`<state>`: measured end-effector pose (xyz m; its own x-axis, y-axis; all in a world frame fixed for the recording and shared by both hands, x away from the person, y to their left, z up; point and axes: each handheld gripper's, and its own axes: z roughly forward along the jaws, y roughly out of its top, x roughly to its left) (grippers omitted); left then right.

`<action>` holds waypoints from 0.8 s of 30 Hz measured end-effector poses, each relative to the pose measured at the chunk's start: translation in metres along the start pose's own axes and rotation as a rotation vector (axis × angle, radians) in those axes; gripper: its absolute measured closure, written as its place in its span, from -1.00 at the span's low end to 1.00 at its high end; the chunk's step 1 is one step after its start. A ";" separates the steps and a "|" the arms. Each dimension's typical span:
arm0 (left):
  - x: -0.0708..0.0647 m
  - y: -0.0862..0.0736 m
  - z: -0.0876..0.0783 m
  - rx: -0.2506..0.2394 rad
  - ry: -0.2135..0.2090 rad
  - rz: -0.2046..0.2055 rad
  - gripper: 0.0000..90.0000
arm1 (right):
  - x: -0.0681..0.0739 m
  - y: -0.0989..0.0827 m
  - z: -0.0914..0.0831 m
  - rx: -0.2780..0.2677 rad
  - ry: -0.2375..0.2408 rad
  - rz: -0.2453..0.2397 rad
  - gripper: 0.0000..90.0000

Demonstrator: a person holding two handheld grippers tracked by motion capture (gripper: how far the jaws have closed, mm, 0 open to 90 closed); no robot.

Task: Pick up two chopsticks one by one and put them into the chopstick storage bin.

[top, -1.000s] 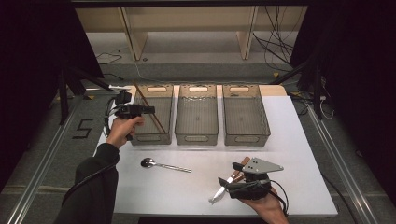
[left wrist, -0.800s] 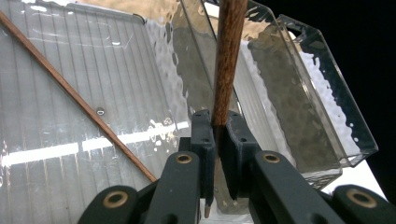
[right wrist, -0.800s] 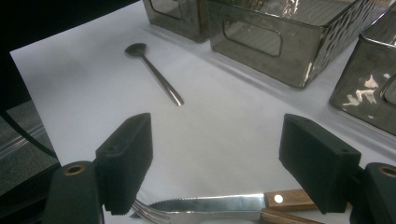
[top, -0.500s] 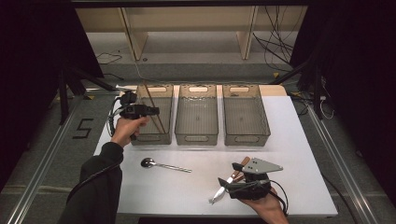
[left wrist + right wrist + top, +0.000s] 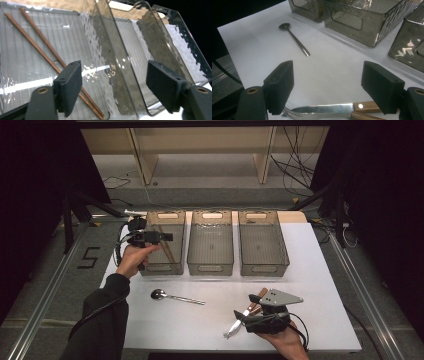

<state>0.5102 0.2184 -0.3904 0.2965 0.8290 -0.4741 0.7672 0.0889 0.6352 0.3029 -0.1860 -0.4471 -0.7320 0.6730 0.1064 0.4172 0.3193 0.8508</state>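
Note:
Two brown chopsticks (image 5: 45, 50) lie on the floor of the left clear bin (image 5: 152, 268). My left gripper (image 5: 167, 238) hovers over that bin, and its jaws have just been opening. In the left gripper view the left gripper (image 5: 113, 87) is open with nothing between its pads; the chopsticks lie below it. My right gripper (image 5: 241, 317) rests low at the table's front, open. A wooden-handled knife (image 5: 332, 108) and a fork (image 5: 292, 113) lie on the table just under the right gripper (image 5: 327, 85). A spoon (image 5: 175, 296) lies on the white table between the two hands.
Three clear bins stand in a row at the back; the middle bin (image 5: 211, 266) and the right bin (image 5: 263, 267) look empty. The white table (image 5: 320, 285) ends close to the right hand's front edge. A cable trails from each gripper.
The left gripper's jaws have spread from shut to wide open above the left bin, and the hand shifted slightly. The right hand, the knife, the fork and the spoon have stayed put.

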 end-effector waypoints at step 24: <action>-0.041 -0.078 -0.045 0.008 -0.151 0.287 -0.45 | 0.002 -0.001 0.001 0.001 0.010 -0.012 -0.40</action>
<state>0.4127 0.2022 -0.3929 0.5821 0.7280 -0.3621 0.6446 -0.1417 0.7513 0.3014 -0.1841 -0.4482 -0.7422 0.6625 0.1013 0.4088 0.3277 0.8518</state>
